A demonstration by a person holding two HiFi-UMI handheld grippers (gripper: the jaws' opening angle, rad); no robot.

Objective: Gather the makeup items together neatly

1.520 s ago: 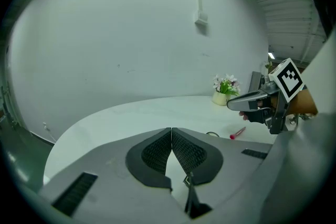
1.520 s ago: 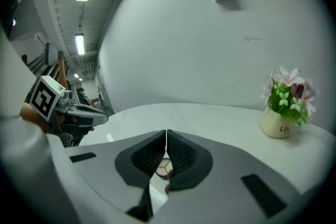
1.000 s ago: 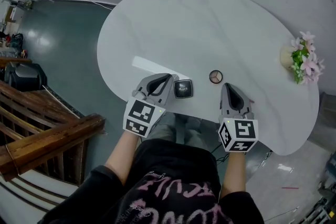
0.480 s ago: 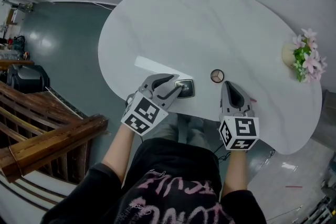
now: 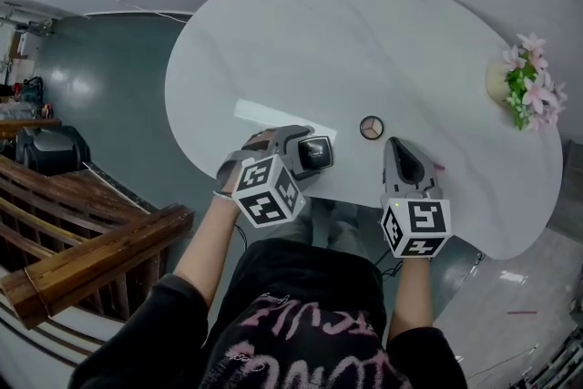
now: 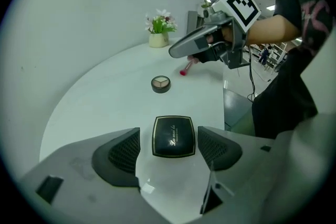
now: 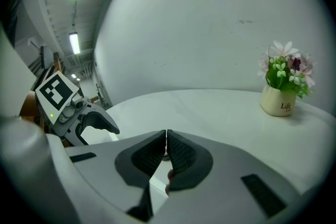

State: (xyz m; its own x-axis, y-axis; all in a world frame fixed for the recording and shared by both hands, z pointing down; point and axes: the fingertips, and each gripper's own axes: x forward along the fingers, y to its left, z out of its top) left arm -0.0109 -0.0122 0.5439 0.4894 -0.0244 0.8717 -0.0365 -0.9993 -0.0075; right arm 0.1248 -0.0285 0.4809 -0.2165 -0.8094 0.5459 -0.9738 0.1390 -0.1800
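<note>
A black square compact (image 5: 315,152) lies flat near the white table's front edge. My left gripper (image 5: 308,156) points steeply down over it. Its jaws have just been opening and now stand wide on either side of the compact (image 6: 174,136), with the pads clear of it. A small round eyeshadow pot (image 5: 371,127) sits a little to the right, also in the left gripper view (image 6: 160,83). My right gripper (image 5: 399,152) rests shut by the front edge, nothing between its pads (image 7: 166,150). A slim pink-red item (image 6: 185,70) lies beside its tip.
A cream pot of pink and white flowers (image 5: 512,94) stands at the table's far right edge. The curved white table (image 5: 346,32) drops off just in front of me. A wooden railing (image 5: 91,241) runs at the lower left, beyond the table.
My left gripper rolled, tipped downward and moved right over the compact. Its jaws went from shut to wide open around it. The right gripper stayed still.
</note>
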